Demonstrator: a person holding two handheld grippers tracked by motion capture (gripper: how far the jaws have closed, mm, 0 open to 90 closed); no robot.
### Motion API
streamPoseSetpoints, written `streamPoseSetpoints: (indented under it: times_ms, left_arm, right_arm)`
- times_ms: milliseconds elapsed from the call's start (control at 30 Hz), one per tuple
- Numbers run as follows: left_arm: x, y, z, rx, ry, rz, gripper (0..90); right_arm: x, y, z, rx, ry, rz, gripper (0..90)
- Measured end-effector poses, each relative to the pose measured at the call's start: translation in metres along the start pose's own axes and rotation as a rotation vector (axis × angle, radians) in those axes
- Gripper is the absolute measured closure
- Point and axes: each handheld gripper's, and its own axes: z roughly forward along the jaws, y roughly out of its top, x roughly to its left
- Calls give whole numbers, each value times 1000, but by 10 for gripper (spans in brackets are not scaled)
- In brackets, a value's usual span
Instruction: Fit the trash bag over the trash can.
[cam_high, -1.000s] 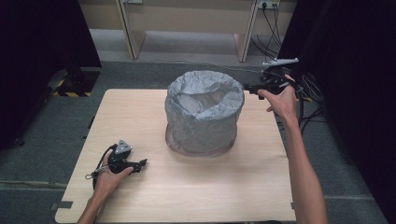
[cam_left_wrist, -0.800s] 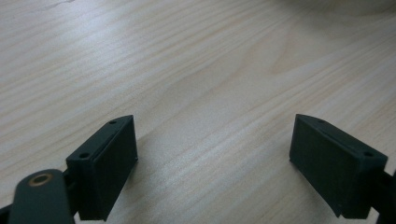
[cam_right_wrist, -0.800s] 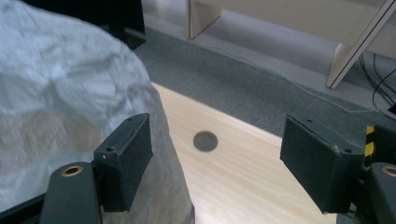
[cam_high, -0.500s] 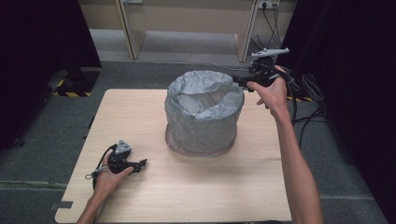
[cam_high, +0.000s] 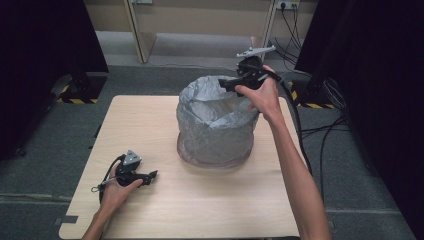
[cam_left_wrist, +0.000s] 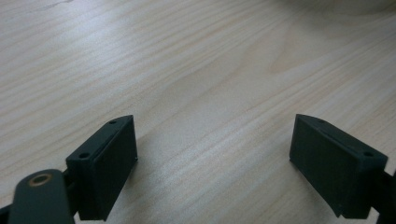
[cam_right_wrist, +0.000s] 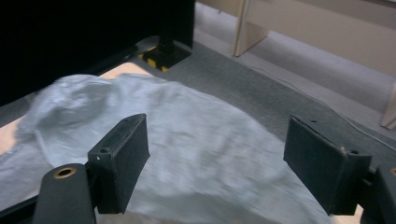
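Two grippers, none gripping | right gripper (cam_high: 226, 84) wide open, jaws just opening, nothing between them, above far rim of grey bin liner (cam_high: 215, 120) | left gripper (cam_high: 152, 174) wide, resting on table (cam_high: 200, 205), liner well beyond | liner apparently seated; rim likely needs fitting

Light wooden table (cam_high: 210, 200) stood on grey carpet. A grey-lined bin (cam_high: 215, 125) sat on it towards the far right; left gripper (cam_high: 150, 176) rested near the front-left corner.

The grey bag (cam_high: 216, 125) stands upright mid-table, a bit right of centre. Crinkly fabric, mouth wide open, rim slumped and uneven.
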Motion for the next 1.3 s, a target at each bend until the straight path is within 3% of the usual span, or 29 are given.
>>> streamPoseSetpoints:
  times_ms: [167,400,633,933,1033,1200,1300]
  left_arm:
    - [0,0,0,0,0,1,140]
    - [0,0,0,0,-3,3,140]
    - [0,0,0,-1,-4,4,140]
    - [0,0,0,0,-4,6,140]
    - [0,0,0,2,-5,7,140]
    - [0,0,0,2,-5,7,140]
    - [-1,0,0,1,-6,8,140]
  right_arm:
    - [21,5,17,22,50,-30,222]
    - [45,-1,53,148,72,-89,214]
    - [40,-17,77,219,58,-69,219]
    - [34,-27,90,300,59,-67,226]
    - [35,-30,96,368,57,-80,227]
    - [34,-34,102,427,41,-98,230]
    - [34,-41,108,523,15,-144,234]
